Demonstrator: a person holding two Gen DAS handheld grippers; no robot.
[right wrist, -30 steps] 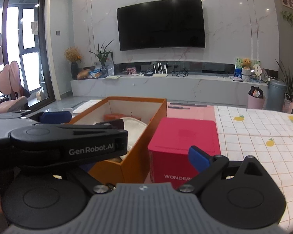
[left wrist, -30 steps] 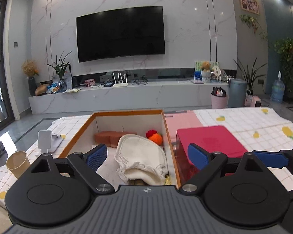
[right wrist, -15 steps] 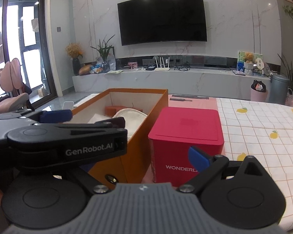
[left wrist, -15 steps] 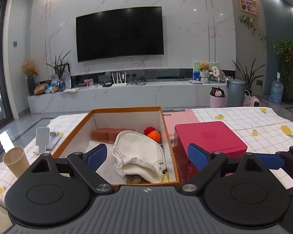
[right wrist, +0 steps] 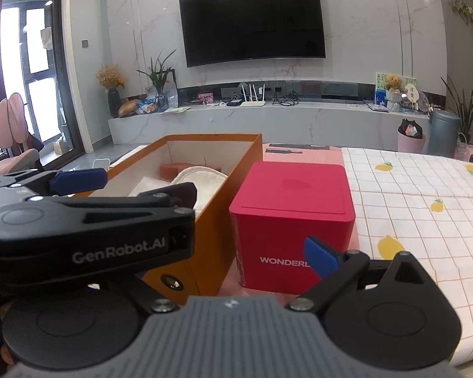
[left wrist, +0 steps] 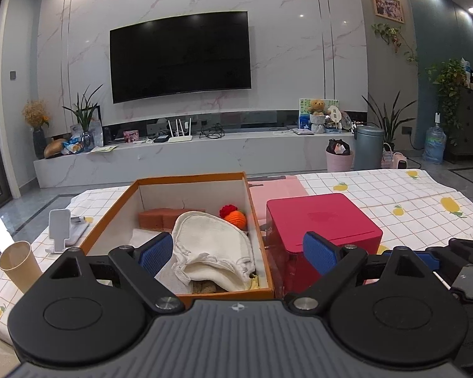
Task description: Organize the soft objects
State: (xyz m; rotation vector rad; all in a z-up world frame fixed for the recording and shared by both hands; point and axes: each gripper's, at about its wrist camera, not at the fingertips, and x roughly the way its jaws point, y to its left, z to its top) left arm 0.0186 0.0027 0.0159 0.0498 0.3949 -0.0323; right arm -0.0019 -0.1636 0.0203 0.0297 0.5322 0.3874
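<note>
An open orange box stands on the table. In it lie a white cloth mitt, a brown sponge block and an orange-and-red knitted toy. My left gripper is open and empty, held back at the box's near end. In the right wrist view the box is at the left. My right gripper is open and empty in front of the red box; its left finger is hidden behind the left gripper's body.
The red lidded box stands right of the orange box. A paper cup and a white phone stand sit at the left. The lemon-print cloth covers the table to the right.
Both grippers have drawn back from the boxes, so the orange box's near end now shows in full. Both stay open and empty. Nothing in the box moved.
</note>
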